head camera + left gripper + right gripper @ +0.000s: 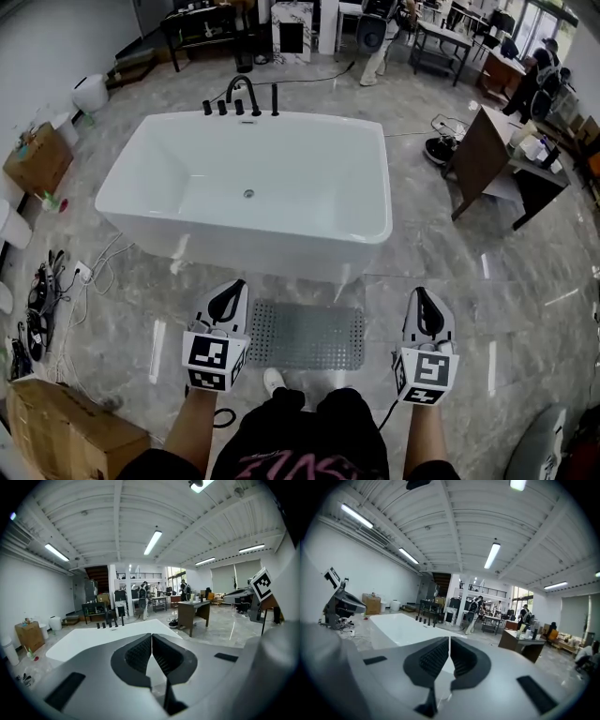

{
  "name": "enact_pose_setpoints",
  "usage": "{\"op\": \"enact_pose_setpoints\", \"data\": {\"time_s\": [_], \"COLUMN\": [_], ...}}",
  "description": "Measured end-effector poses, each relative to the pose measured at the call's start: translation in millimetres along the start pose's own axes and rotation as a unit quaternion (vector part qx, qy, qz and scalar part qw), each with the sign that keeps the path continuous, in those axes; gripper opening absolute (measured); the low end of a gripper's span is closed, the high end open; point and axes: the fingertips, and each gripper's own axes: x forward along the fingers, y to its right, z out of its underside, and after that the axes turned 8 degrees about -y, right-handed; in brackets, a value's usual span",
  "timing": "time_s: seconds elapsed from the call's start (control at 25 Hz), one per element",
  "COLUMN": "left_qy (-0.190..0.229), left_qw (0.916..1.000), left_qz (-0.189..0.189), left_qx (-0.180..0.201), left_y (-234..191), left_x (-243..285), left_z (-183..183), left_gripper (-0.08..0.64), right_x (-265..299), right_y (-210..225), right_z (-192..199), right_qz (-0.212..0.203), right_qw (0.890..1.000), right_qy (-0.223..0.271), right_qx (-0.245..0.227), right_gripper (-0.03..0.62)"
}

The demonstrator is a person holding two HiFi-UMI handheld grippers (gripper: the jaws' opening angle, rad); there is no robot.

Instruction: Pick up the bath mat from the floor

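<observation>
A grey perforated bath mat (307,335) lies flat on the marble floor in front of the white bathtub (246,187). My left gripper (228,298) hangs above the mat's left edge, jaws shut and empty. Off the mat's right side, my right gripper (427,306) is shut too, with nothing in it. Both grippers are level and point forward at the room: the left gripper view shows its shut jaws (151,654) before the tub, the right gripper view the same (449,654). The mat is hidden in both gripper views.
A black faucet set (241,98) stands on the tub's far rim. Cables and tools (42,291) lie at the left, with a cardboard box (66,433) at the lower left. A brown desk (497,159) stands at the right. My shoe (273,380) is just behind the mat.
</observation>
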Motion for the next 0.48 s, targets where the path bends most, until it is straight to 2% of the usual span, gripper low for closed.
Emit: {"op": "enact_pose_setpoints", "data": {"time_s": [0.12, 0.28, 0.48], "left_qy": [-0.01, -0.004, 0.0], "left_qw": [1.0, 0.9998, 0.9997], "left_qz": [0.001, -0.007, -0.02], "left_qx": [0.0, -0.018, -0.017], "left_y": [5, 11, 25], "left_x": [8, 18, 29], "left_z": [1, -12, -28], "left_gripper": [0.011, 0.011, 0.011], "right_x": [8, 21, 32], "right_y": [13, 30, 56], "right_z": [4, 0, 10], "right_qz": [0.0, -0.009, -0.02], "right_qw": [1.0, 1.0, 1.0], "right_qy": [-0.009, -0.004, -0.01], "right_qx": [0.004, -0.003, -0.006], "right_gripper": [0.023, 0.023, 0.023]}}
